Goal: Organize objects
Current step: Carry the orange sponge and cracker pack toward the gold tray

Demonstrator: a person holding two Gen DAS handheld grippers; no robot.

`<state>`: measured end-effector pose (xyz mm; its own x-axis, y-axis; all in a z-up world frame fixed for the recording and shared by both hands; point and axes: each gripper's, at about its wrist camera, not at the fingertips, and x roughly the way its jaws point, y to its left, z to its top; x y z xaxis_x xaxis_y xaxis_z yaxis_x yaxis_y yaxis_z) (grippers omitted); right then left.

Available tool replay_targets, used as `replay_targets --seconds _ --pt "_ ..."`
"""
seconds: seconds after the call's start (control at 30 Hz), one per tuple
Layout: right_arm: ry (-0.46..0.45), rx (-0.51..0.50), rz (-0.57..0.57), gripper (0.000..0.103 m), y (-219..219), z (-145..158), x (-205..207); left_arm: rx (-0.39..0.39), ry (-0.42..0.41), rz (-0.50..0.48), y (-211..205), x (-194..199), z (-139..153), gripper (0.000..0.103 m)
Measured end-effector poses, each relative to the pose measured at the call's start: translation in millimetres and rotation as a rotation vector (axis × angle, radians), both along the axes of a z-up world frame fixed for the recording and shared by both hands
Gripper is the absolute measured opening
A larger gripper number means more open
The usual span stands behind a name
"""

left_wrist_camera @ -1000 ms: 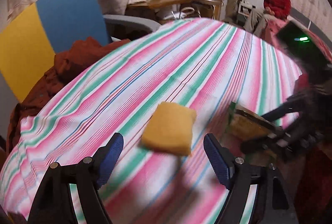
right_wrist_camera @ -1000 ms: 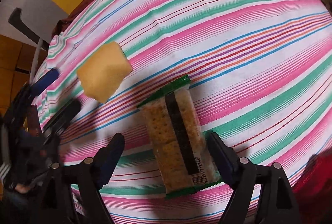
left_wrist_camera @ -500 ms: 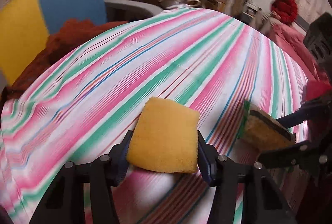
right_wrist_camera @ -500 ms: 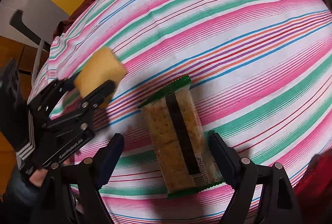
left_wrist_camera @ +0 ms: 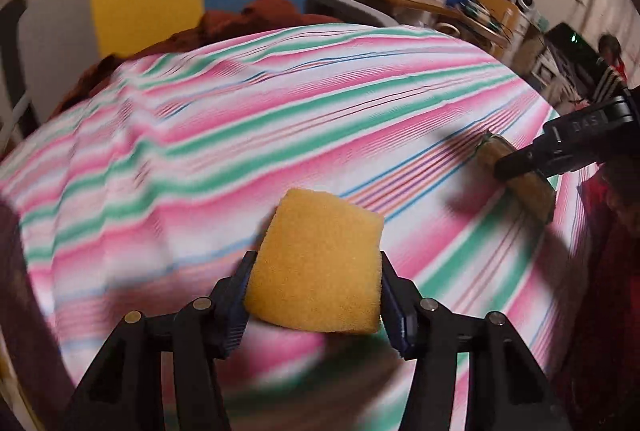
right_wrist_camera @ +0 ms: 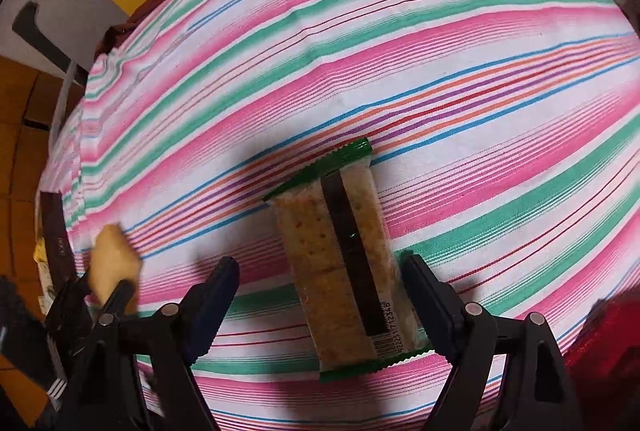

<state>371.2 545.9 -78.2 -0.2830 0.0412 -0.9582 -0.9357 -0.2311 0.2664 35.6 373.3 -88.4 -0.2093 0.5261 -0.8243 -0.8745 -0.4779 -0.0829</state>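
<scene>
Since a moment ago the left tool [left_wrist_camera: 316,295] lifts the pinched sponge [left_wrist_camera: 318,263] off the bench [right_wrist_camera: 400,43]; the right tool [right_wrist_camera: 320,295] is spread around the cracker packet [right_wrist_camera: 344,263].

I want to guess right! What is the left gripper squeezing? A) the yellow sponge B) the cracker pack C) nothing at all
A: the left gripper has its jaws pressed against both sides of the yellow sponge, while the cracker pack lies on the striped cloth.

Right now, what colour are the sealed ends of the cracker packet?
Green, on both ends of the cracker packet; clearest in the right wrist view.
</scene>
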Motion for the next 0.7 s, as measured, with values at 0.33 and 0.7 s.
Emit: replay_targets --seconds 0.33,0.7 --pt "-0.26 0.039 0.155 0.083 -23.3 0.6 -22.9 0.02 0.011 0.038 -31.8 2.0 2.5 0.056" --pt "-0.273 0.06 0.157 0.074 -42.3 13.6 -7.8 0.121 0.088 0.111 -79.0 -0.2 50.3 0.056"
